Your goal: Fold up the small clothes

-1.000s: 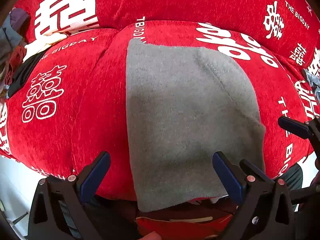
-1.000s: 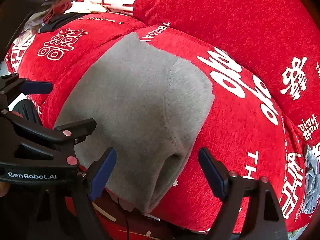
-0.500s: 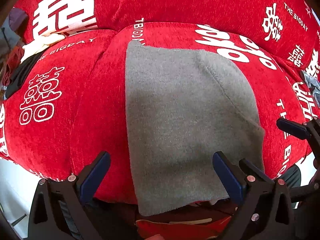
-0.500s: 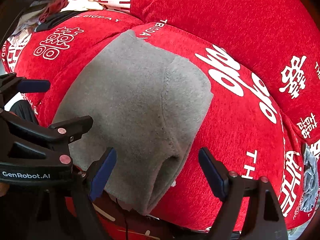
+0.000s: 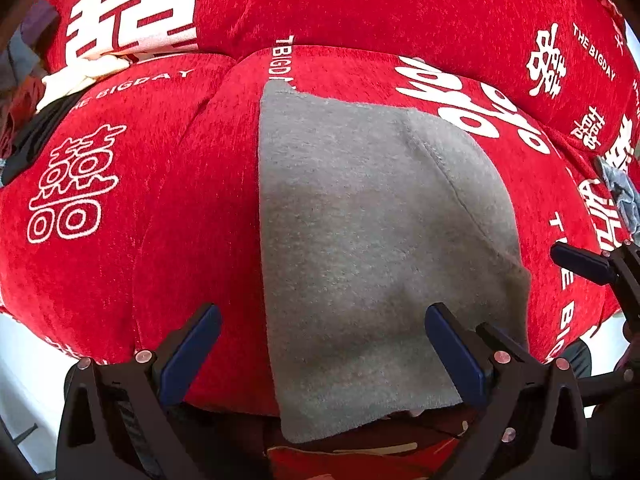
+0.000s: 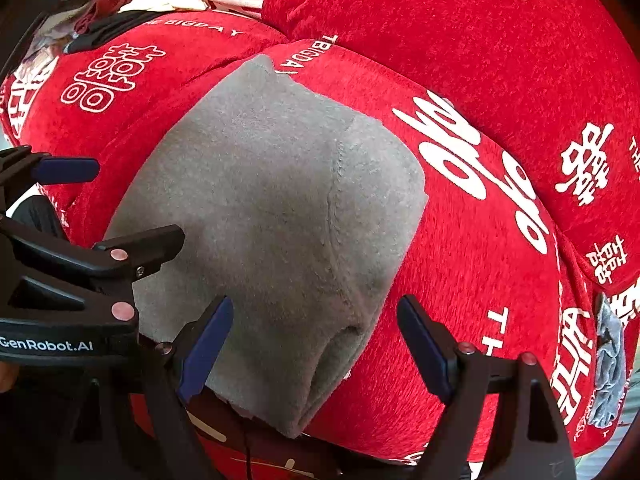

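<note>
Left wrist view. A grey garment lies flat on the seat cushion of a red sofa printed with white characters; its near edge hangs over the cushion's front edge, and what lies below that edge is dark and hard to make out. A stitched seam runs down the garment's right part. The left gripper hangs above the front edge with its blue-padded fingers spread wide, one over bare red fabric and one over the garment's near right part; whether either pad touches the cloth cannot be told, and nothing is clamped. At the right edge of the view one finger of the right gripper enters, the rest cut off. A pile of other clothes at the sofa's far left corner is only partly in view.

Right wrist view. The same grey garment covers the cushion's front middle, its near right corner folded into a small open pocket at the front edge. The right gripper stands wide open astride this corner, gripping nothing. The left gripper shows at the left, partly cut off. A crumpled grey-blue item lies at the sofa's right end, its kind unclear.
</note>
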Demonstrator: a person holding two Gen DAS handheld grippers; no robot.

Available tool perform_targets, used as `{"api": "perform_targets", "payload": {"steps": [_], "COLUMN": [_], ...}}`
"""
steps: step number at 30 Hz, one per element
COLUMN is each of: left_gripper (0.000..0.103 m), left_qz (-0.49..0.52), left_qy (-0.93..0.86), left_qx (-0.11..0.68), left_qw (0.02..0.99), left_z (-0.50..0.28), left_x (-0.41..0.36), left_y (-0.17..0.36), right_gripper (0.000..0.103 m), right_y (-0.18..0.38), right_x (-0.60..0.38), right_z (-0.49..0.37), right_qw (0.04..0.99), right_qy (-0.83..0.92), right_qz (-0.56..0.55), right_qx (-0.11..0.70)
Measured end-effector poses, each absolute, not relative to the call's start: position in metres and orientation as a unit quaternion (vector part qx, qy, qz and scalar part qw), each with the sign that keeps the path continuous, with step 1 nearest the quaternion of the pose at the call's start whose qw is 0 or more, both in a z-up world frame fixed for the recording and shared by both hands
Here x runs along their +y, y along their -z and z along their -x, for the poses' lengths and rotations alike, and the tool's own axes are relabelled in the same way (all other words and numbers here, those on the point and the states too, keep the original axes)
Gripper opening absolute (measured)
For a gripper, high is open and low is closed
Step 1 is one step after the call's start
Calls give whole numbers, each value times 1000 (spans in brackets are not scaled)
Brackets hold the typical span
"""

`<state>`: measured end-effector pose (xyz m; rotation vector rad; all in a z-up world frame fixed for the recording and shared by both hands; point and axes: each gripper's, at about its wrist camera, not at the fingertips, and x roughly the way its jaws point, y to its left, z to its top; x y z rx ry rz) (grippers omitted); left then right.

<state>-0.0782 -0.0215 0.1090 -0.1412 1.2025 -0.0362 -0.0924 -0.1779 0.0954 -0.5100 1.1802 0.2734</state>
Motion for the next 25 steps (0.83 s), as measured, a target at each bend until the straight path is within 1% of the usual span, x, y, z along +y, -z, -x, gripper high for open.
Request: {"api": "perform_targets", "payload": {"steps": [25], "left_gripper": [102], "left_qz": [110], "left_qy": [13], "left_qx": [576], "left_qw": [810], "left_z": [74], "left_x": [6], "left_y": [-88], "right_gripper": [86], "right_y": [-84], "right_x": [-147], "right_z": [84], "right_qw": [772], "right_qy": [-133], "right_qz": [271], "right_qx": [559]}}
